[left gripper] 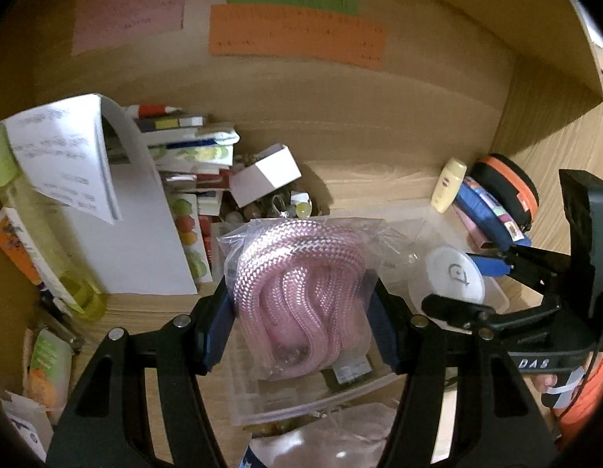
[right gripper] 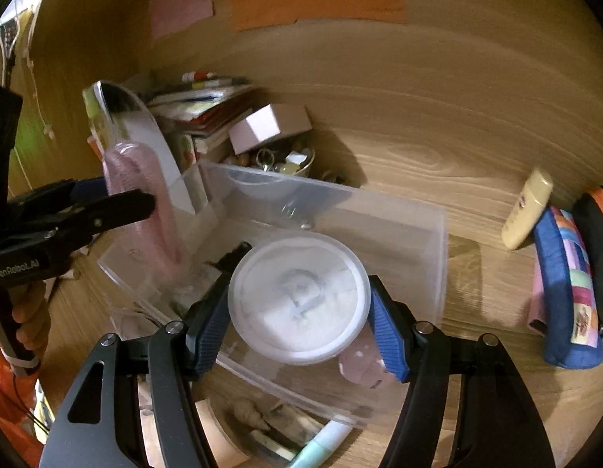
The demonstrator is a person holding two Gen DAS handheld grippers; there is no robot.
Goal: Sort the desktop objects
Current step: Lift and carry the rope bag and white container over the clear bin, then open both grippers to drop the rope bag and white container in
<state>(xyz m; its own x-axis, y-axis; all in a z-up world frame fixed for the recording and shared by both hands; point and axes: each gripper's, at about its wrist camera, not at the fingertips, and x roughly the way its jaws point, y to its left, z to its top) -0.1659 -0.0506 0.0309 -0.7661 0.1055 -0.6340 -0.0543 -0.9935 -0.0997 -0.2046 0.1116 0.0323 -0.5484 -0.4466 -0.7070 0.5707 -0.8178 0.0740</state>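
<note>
Blue fingers (left gripper: 217,331) of the left gripper (left gripper: 301,327) are clamped on a clear bag of pink rope (left gripper: 301,292), held above the near left part of a clear bin (right gripper: 399,234) on the wooden desk (right gripper: 418,136). Right gripper (right gripper: 297,318) pads (right gripper: 387,335) squeeze a round white tub (right gripper: 299,296) over the bin's near middle. Right of the bin lie a cream tube (right gripper: 527,210) and a blue pencil case (right gripper: 566,292); books (left gripper: 188,148) and a white box (left gripper: 266,175) crowd the far left.
</note>
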